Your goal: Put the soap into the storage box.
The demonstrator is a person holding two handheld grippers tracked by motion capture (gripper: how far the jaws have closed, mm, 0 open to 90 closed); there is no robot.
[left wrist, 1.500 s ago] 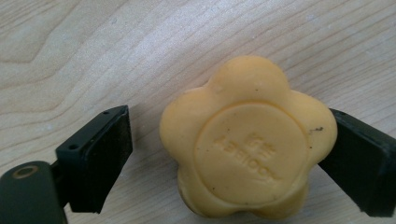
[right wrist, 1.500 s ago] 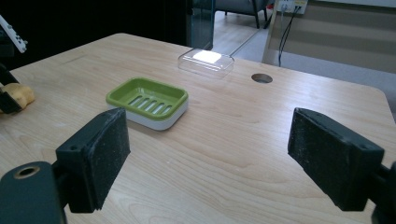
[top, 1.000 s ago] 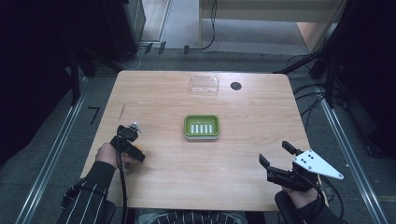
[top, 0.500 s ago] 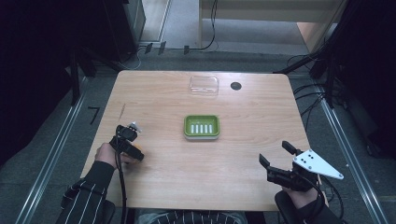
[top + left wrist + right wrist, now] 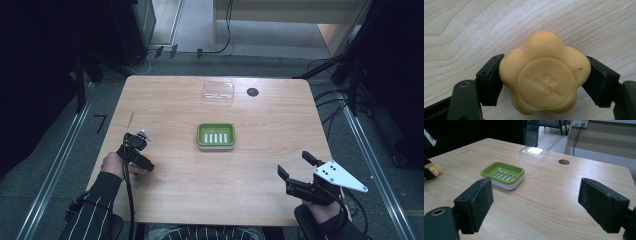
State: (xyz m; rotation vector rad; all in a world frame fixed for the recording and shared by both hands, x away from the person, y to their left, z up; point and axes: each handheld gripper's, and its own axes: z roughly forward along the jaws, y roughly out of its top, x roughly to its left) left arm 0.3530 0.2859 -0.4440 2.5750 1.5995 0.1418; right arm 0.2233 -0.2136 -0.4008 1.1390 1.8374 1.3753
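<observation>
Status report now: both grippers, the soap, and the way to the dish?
Left gripper shut on soap, soap on table. Right gripper open, empty. Green dish empty, way clear.

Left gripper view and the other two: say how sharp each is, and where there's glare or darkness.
Left gripper view: the yellow soap is sharp, its embossed mark legible, soft light, the left gripper shut on it. Right gripper view: glare whitens the clear lid; the near pads are slightly soft. High view: table evenly lit, surroundings nearly black, picture slightly soft.

Waxy matt soap [image 5: 544, 75], pale wood-grain table [image 5: 474, 25]
</observation>
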